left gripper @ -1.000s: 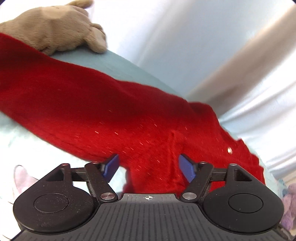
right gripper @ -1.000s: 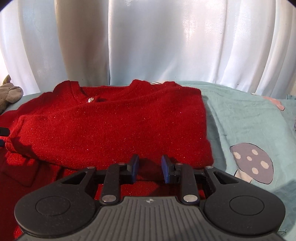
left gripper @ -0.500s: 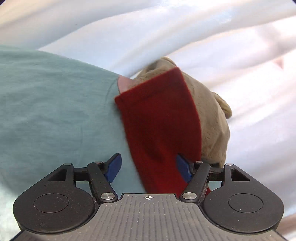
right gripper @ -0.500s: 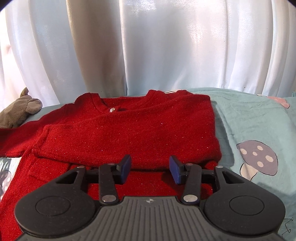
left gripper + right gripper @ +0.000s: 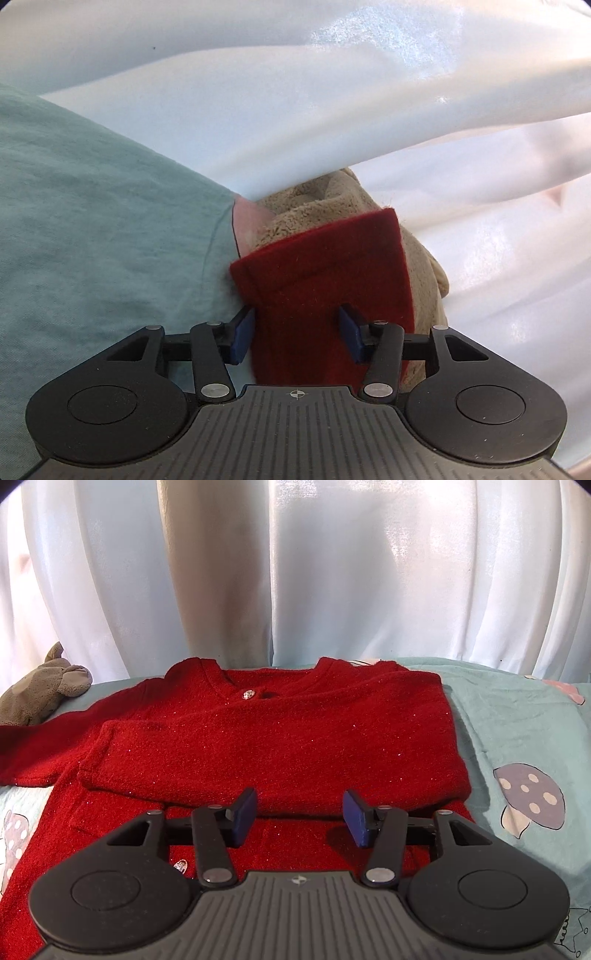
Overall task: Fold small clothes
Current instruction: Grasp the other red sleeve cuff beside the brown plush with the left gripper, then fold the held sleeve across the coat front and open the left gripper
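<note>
A red knit cardigan (image 5: pixel 280 746) lies on the teal sheet, its right sleeve folded across the chest and its left sleeve (image 5: pixel 33 749) stretched out to the left. My right gripper (image 5: pixel 299 816) is open and empty, hovering over the cardigan's lower front. In the left wrist view the red sleeve cuff (image 5: pixel 325 273) lies partly on a tan plush toy (image 5: pixel 424 280). My left gripper (image 5: pixel 297 334) is open, its blue pads on either side of the sleeve just behind the cuff, not clamped.
The teal bedsheet (image 5: pixel 517 731) has mushroom prints (image 5: pixel 528 797). White curtains (image 5: pixel 332 572) hang close behind the bed and drape near the plush toy (image 5: pixel 40 690) at the far left. The curtain (image 5: pixel 332 110) fills the top of the left wrist view.
My left gripper swung from the cardigan's body out to the sleeve cuff and closed in on it, jaws narrowing somewhat. My right gripper opened and drew back and up from the folded sleeve.
</note>
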{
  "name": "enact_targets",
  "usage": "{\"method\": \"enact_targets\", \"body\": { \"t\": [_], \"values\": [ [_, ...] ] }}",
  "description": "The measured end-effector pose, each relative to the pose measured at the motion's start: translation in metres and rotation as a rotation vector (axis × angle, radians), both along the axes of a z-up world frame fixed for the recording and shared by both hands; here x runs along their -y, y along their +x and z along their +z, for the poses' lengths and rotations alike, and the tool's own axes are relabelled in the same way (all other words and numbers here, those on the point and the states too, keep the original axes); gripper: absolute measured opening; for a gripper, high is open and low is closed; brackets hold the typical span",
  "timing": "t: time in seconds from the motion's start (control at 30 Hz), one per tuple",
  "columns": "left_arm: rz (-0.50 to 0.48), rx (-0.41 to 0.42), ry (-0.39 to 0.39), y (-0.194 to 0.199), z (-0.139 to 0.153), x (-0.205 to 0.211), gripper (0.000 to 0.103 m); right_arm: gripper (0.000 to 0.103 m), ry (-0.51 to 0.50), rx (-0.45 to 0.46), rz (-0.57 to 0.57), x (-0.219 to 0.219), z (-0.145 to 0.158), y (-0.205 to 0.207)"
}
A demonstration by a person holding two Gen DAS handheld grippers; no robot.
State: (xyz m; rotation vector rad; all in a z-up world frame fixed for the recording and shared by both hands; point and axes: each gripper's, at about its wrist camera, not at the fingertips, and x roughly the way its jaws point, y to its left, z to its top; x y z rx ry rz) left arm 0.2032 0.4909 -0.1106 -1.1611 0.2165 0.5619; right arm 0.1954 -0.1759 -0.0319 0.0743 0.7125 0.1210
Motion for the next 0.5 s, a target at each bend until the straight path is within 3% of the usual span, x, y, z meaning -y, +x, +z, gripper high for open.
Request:
{"method": "enact_targets", "body": {
  "t": [0.1,0.13,0.3,0.5],
  "values": [
    [-0.001,0.008,-0.021,-0.002,-0.004,-0.004,0.036,0.051,-0.013,0.003,0.012,-0.009,0.002,-0.001],
    [0.001,0.024,-0.030,-0.004,-0.006,-0.006,0.023,0.051,-0.014,0.004,0.016,-0.012,0.003,-0.002],
    [0.004,0.038,0.010,-0.011,0.008,-0.001,0.016,0.051,-0.022,0.018,0.031,-0.021,0.006,-0.007],
    [-0.057,0.097,0.156,-0.019,0.069,0.044,0.015,0.051,0.007,0.027,0.054,-0.020,0.008,-0.014]
  ]
}}
